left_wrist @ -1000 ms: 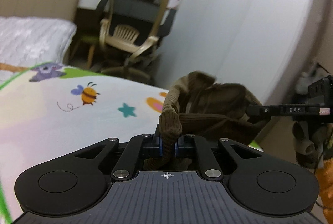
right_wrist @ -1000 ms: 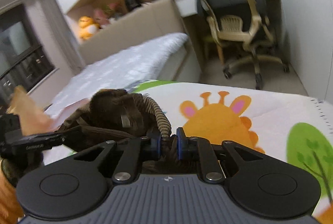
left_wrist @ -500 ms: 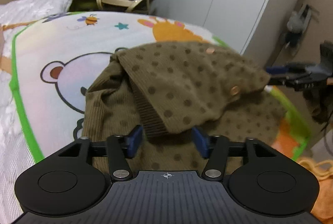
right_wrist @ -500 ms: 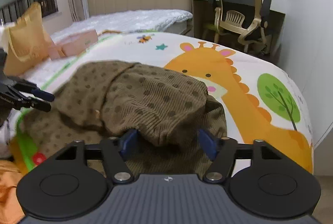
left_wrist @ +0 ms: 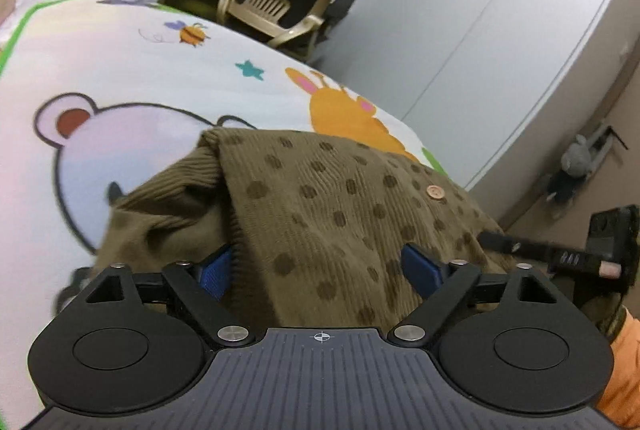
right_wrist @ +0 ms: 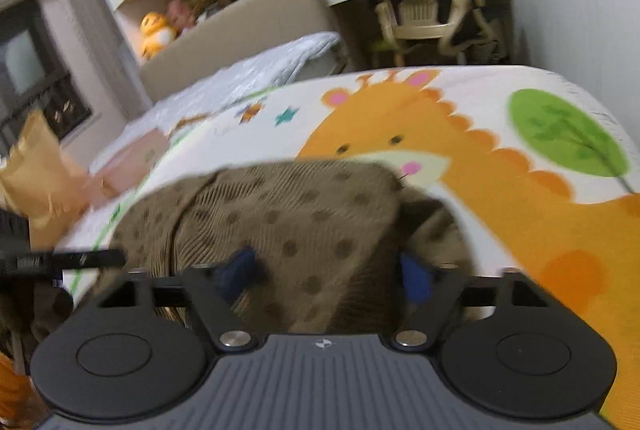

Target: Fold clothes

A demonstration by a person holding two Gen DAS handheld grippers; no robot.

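Holding my left tongs (left_wrist: 324, 266) spread wide, I grip nothing: the blue pads (left_wrist: 420, 266) flank the olive-brown dotted corduroy garment (left_wrist: 320, 198) without pressing it, having just opened a little more. It lies folded on the bed's cartoon-animal sheet (left_wrist: 140, 78). My right tongs (right_wrist: 326, 270) stand parted too, jaws just narrowing, the same garment (right_wrist: 288, 214) between them; blur hides whether they touch. I can read no writing.

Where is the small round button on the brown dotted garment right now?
In the left wrist view, the button sits on the garment right of centre, below the blanket's orange giraffe print.
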